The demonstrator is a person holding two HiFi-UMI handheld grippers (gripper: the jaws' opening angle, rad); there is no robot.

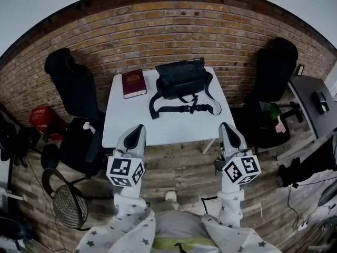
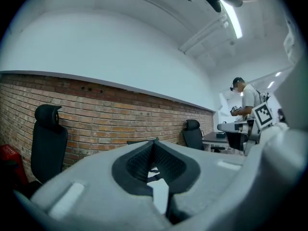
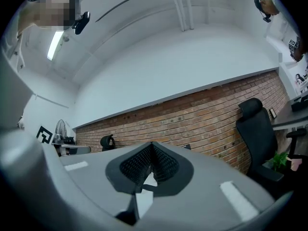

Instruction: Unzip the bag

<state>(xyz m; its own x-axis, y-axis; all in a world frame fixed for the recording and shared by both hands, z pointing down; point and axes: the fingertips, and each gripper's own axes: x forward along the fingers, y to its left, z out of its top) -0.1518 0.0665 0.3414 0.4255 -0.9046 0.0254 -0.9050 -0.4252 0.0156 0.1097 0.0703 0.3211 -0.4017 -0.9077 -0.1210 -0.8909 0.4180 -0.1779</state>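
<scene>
1. Two grippers are held up side by side. The left gripper (image 1: pixel 138 129) has its jaws pressed tight together, and there is nothing in them.
2. The right gripper (image 1: pixel 227 126) is just the same: its jaws are closed tight on nothing.
3. Right at both jaw tips is the near edge of a white table (image 1: pixel 158 130).
4. A bit ahead of the jaws, a black strap (image 1: pixel 181 108) lies flat on the table, in line with the gap between the two grippers.
5. Further ahead is the black bag (image 1: pixel 183 80). It sits at the far side of the table, well apart from both sets of jaws. Its zip is too small to make out.
6. A dark red book (image 1: pixel 134 83) lies straight ahead of the left jaws, just beside the bag.
7. One black chair (image 1: pixel 73 88) stands out past the left jaws, and another black chair (image 1: pixel 274 70) past the right jaws.
8. Farthest from the jaws is a brick wall (image 1: pixel 174 30).
</scene>
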